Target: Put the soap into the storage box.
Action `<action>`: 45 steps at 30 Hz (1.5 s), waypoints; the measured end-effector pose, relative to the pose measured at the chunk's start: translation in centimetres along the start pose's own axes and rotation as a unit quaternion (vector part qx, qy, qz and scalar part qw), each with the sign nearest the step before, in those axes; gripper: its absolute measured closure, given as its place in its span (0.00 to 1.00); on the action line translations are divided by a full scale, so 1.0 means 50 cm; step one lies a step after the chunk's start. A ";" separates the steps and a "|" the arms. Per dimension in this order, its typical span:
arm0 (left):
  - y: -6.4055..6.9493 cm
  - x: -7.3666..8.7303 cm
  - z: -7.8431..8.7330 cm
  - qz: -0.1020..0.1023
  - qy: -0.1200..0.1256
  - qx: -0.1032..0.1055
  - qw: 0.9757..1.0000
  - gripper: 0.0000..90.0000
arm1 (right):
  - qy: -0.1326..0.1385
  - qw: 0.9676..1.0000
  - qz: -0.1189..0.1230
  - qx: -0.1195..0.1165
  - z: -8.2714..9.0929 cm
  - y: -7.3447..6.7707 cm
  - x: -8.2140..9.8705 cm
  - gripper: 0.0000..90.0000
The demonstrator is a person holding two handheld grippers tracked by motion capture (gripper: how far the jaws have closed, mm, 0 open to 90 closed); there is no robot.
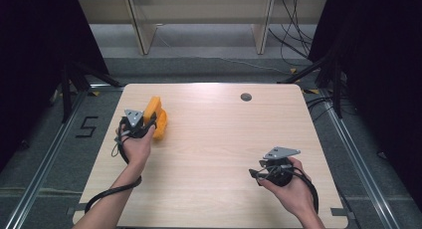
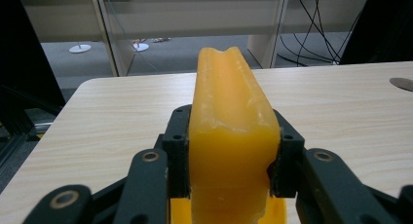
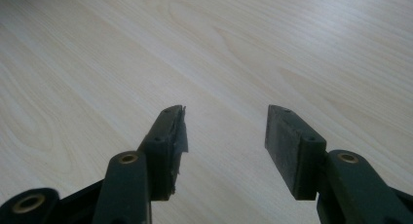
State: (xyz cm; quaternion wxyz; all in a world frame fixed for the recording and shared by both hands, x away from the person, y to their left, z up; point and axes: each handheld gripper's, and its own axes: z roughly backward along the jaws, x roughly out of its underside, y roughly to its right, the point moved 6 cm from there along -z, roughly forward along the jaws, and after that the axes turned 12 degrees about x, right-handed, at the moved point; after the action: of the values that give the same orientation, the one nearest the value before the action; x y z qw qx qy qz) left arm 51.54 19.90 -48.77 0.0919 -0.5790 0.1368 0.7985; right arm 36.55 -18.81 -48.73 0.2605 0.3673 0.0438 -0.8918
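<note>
Right tool (image 1: pixel 259 173) nearest, low at the near right over the pale wood surface (image 1: pixel 214 139), jaws spread, nothing between them. Left tool (image 1: pixel 148 120) at the far left is pinching a waxy, grooved orange-yellow block (image 2: pixel 234 136) across its sides, pads (image 2: pixel 178 156) pressed in. Block stands close over the surface, near its far-left corner. Pickup looks done; any carrying and set-down are still left.

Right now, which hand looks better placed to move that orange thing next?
Probably the left: its hand-held gripper is already clamped on the orange block. The right hand-held gripper is open over bare table, well away from it.
</note>
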 end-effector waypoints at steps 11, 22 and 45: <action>0.002 0.011 -0.007 0.004 -0.002 -0.005 1.000 0.67 | -0.007 1.000 0.003 -0.004 -0.002 -0.004 0.001 0.55; 0.002 0.029 -0.013 0.012 0.000 -0.004 1.000 0.67 | -0.015 1.000 -0.003 -0.010 -0.003 -0.009 0.004 0.55; 0.002 0.049 -0.015 0.012 0.001 -0.008 1.000 0.66 | -0.013 1.000 0.005 -0.015 -0.007 -0.016 0.005 0.55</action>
State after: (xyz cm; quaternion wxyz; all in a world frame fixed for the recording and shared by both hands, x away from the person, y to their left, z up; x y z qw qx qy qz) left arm 51.42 19.53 -51.31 0.0774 -0.5786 0.1375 0.8002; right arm 36.22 -18.14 -49.27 0.2713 0.3522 0.0518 -0.8942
